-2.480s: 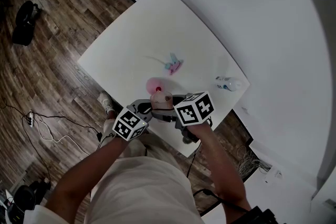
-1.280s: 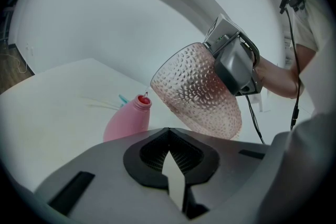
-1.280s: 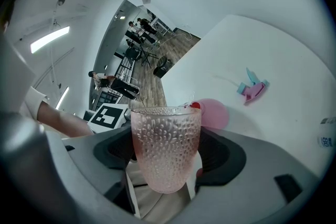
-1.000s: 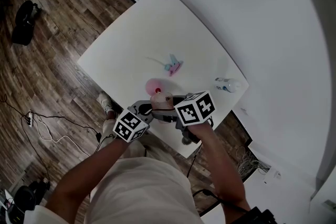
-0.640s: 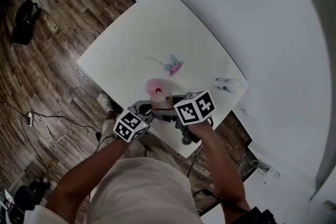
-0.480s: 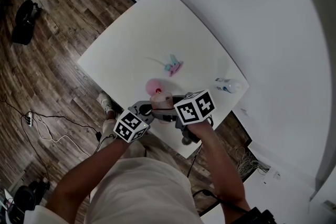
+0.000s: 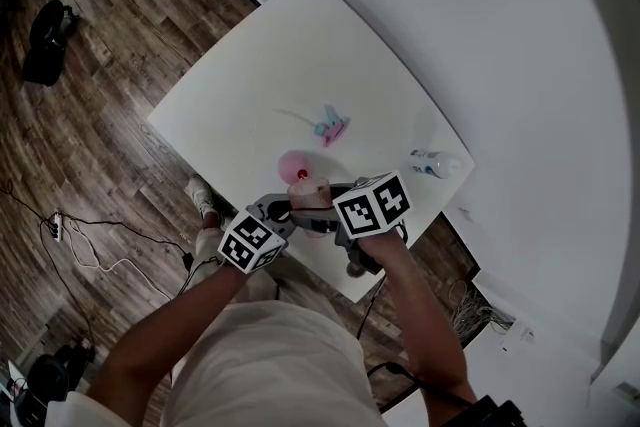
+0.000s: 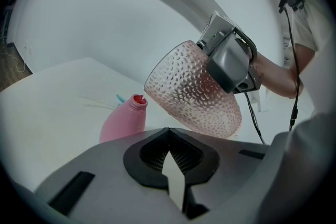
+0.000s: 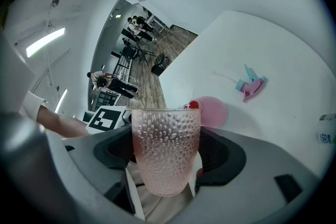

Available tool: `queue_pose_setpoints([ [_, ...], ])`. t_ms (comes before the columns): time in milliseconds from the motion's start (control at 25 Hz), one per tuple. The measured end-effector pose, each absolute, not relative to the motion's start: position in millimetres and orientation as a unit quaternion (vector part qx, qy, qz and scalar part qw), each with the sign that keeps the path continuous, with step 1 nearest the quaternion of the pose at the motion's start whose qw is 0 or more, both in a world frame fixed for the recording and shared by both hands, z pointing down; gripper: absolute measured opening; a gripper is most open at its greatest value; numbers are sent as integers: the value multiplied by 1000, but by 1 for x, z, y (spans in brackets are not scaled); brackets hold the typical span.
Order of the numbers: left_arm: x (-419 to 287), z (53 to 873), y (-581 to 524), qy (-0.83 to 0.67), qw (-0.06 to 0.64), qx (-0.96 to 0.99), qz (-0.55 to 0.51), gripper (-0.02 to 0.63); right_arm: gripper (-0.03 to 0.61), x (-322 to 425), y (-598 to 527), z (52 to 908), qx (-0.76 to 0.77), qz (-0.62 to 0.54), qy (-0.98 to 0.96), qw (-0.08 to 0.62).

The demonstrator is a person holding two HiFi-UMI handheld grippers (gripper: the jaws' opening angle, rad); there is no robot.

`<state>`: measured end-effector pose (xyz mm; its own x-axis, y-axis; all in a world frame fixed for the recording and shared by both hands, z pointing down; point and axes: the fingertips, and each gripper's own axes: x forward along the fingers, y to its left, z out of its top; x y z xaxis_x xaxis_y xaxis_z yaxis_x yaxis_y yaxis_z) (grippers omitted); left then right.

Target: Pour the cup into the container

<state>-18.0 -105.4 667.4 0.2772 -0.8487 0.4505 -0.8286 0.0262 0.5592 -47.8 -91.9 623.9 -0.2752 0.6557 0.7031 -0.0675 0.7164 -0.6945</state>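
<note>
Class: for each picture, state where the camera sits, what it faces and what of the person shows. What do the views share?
Head view: on the head, looking steeply down at the table; forearms, left tongs, right tongs show.
Left gripper view: on the shut, empty left tongs, facing the tilted cup and bottle; right forearm shows.
Right gripper view: on the right tongs gripping the cup; left arm shows.
All share cup and bottle.

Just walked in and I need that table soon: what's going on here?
A person works two handheld grippers over a white table. The right gripper is shut on a pink dimpled cup and holds it tilted just above a pink bottle that stands on the table. The left gripper is shut and empty beside them. No stream can be seen.
</note>
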Motion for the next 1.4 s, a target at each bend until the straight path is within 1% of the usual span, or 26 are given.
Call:
queue_pose_setpoints([
  [1400,-13,658,-110,-593,380,709,-17,11,360,-56,-92,615,-196,312,-729,577],
])
